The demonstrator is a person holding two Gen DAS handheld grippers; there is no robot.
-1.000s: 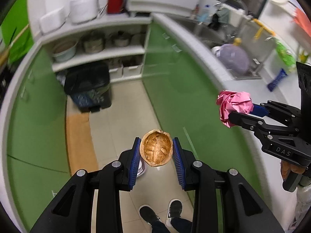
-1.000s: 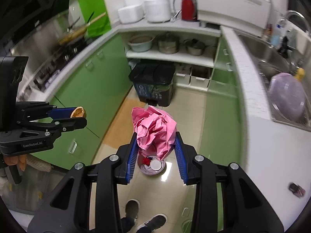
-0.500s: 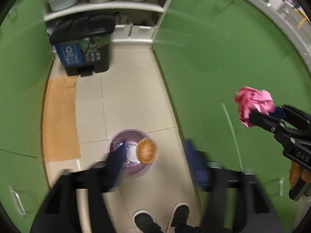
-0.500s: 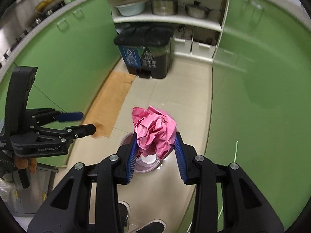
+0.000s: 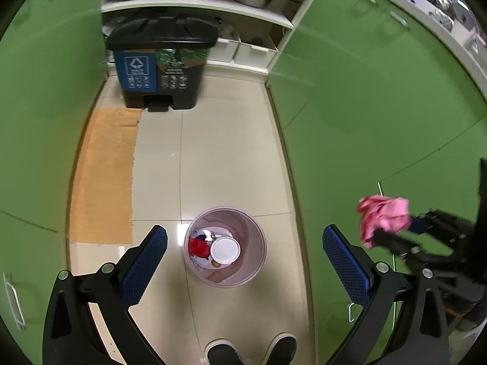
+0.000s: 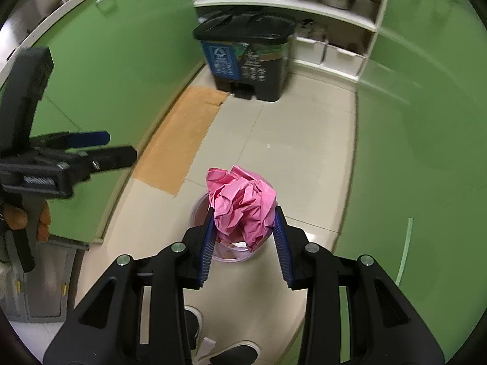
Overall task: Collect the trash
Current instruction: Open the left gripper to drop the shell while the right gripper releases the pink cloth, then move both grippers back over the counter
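Note:
A small pink waste bin stands on the tiled floor below me. It holds a white lid, something red and a walnut shell. My left gripper is wide open and empty, high above the bin. My right gripper is shut on a crumpled pink paper ball and hangs above the bin, which the paper mostly hides. The paper ball also shows at the right of the left wrist view.
A black pedal bin with a blue recycling label stands at the far end against white shelves with pots. Green cabinet doors line both sides of the narrow floor. A tan mat lies at the left. My shoes are just below.
My left gripper opened and the walnut shell fell into the pink bin. Both grippers tilted down toward the floor. The right gripper still holds the pink paper.

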